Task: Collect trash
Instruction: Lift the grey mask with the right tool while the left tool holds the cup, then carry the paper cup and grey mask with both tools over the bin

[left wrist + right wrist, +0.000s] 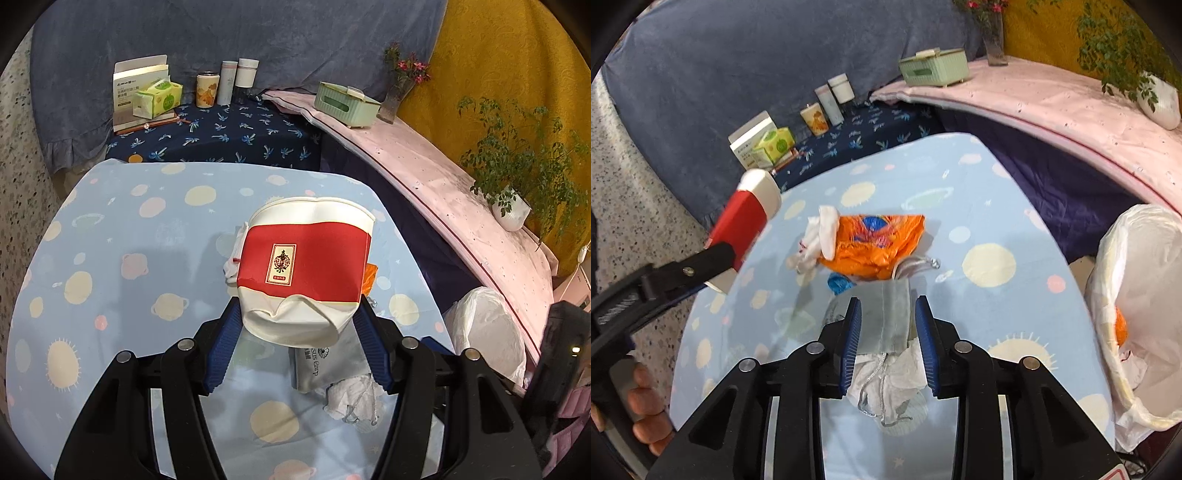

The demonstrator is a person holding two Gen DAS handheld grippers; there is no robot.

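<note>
My left gripper (300,314) is shut on a crushed red-and-white paper cup (303,266), held above the light blue table (129,240). The right wrist view shows that cup (746,218) at the left, off the table. My right gripper (888,306) is open low over a grey drawstring pouch (886,321), which lies between its blue pads without being pressed. Crumpled white paper (886,380) lies under the fingers. Beyond sit an orange plastic bag (875,240), a white tissue (816,240) and a blue scrap (838,284).
A bin lined with a white bag (1137,314) stands off the table's right edge. Behind, a dark blue cloth (229,133) holds boxes, a tissue pack and cans. A pink ledge (424,166) carries a green box, a vase and a potted plant. A hand (646,406) grips the left handle.
</note>
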